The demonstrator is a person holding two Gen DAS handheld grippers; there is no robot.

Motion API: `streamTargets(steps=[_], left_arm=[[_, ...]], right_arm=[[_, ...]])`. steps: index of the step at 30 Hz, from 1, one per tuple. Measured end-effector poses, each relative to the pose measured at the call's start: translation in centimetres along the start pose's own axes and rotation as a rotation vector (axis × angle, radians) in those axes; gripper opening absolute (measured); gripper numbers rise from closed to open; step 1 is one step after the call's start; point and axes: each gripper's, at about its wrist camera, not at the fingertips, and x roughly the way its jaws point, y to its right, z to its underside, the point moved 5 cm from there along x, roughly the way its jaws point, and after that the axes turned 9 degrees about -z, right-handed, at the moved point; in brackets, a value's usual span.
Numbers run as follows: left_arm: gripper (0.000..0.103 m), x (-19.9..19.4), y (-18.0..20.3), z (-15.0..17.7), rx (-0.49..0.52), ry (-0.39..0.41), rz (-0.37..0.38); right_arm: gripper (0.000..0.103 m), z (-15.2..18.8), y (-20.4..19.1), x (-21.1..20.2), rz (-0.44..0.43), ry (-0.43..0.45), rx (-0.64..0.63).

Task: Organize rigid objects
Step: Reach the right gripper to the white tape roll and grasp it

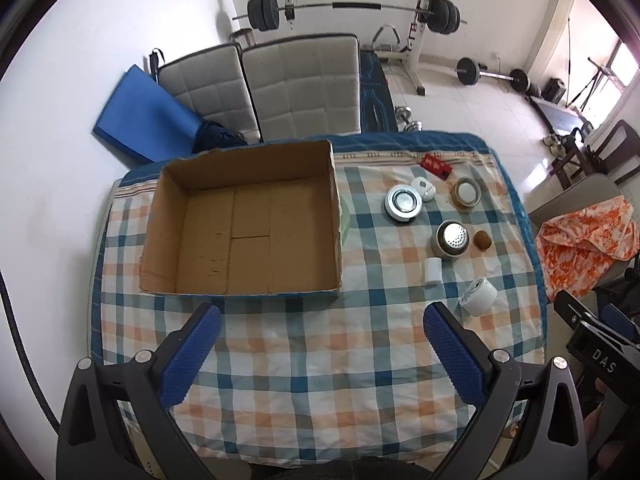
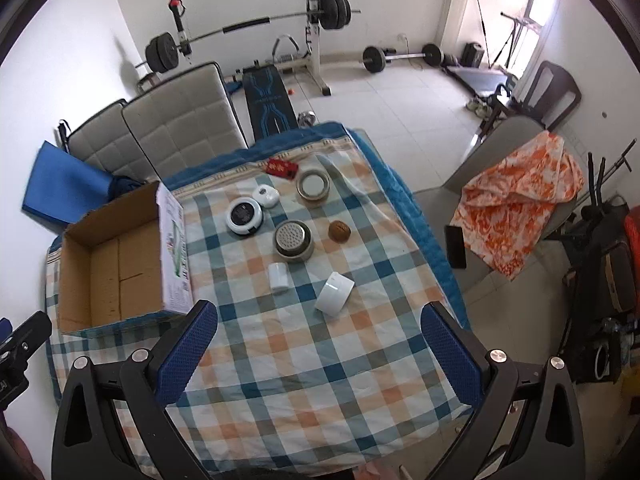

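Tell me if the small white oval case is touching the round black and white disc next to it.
Cannot tell. In both wrist views the white oval case meets the disc's outline with no cloth between, which could be mere overlap.

**Both grippers held wide open above the checked tablecloth**

The left black two-finger gripper with blue textured pads hangs above the near part of the checked tablecloth, jaws spread wide, gripping nothing. The right black gripper with matching blue pads hangs over the same cloth, likewise spread wide and empty, clear of the cloth.
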Motion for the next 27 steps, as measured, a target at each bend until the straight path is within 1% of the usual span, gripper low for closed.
streamTargets(steps=[2, 5, 9, 12, 13, 14, 15, 16, 17, 18, 20, 23, 25, 27], left_arm=[[0.103, 3.2, 2.3, -0.6, 0.038, -0.046, -0.014], [0.103, 7.2, 5.2, -0.7, 0.084, -0.106, -0.04], [0.103, 12.2, 8.5, -0.9, 0.121, -0.184, -0.058], [0.103, 15.1, 10.7, -1.3, 0.149, -0.234, -0.058], [0.103, 15.8, 11.3, -1.5, 0.159, -0.247, -0.057], [0.103, 16.7, 12.1, -1.8, 0.171, -0.258, -0.063], [0.103, 17.1, 12.7, -2.1, 0.179, -0.264, -0.069], [0.103, 17.7, 13.3, -2.5, 0.189, -0.27, -0.067], [0.103, 18.2, 13.9, -2.9, 0.2, -0.276, -0.066], [0.103, 18.5, 14.3, -3.2, 0.208, -0.279, -0.065], [0.103, 19.2, 15.6, -3.9, 0.233, -0.288, -0.052], [0.103, 19.9, 17.6, -5.0, 0.276, -0.296, -0.025], [0.103, 20.3, 19.0, -5.7, 0.297, -0.298, -0.009], [0.103, 20.9, 20.6, -6.3, 0.327, -0.308, 0.006]], right_arm=[[0.103, -0.2, 1.6, 4.7, 0.019, -0.069, 0.032], [0.103, 0.1, 3.8, 11.3, 0.018, -0.166, 0.097], [0.103, 0.7, 6.5, 19.3, -0.026, -0.274, 0.234], [0.099, 1.1, 7.4, 24.0, -0.055, -0.35, 0.303], [0.095, 1.2, 7.7, 25.4, -0.06, -0.367, 0.318], [0.091, 1.4, 8.0, 26.4, -0.057, -0.387, 0.332], [0.082, 1.5, 8.1, 27.4, -0.064, -0.408, 0.341], [0.075, 1.7, 8.3, 28.2, -0.07, -0.427, 0.347], [0.059, 1.9, 8.5, 29.0, -0.064, -0.444, 0.344], [0.044, 2.1, 8.6, 29.5, -0.07, -0.457, 0.345], [0.042, 2.0, 8.8, 29.7, -0.077, -0.451, 0.328], [0.042, 1.6, 9.2, 29.8, -0.049, -0.442, 0.265], [0.041, 1.4, 9.9, 29.8, -0.043, -0.444, 0.251], [0.041, 0.8, 11.0, 29.8, -0.017, -0.436, 0.242]])
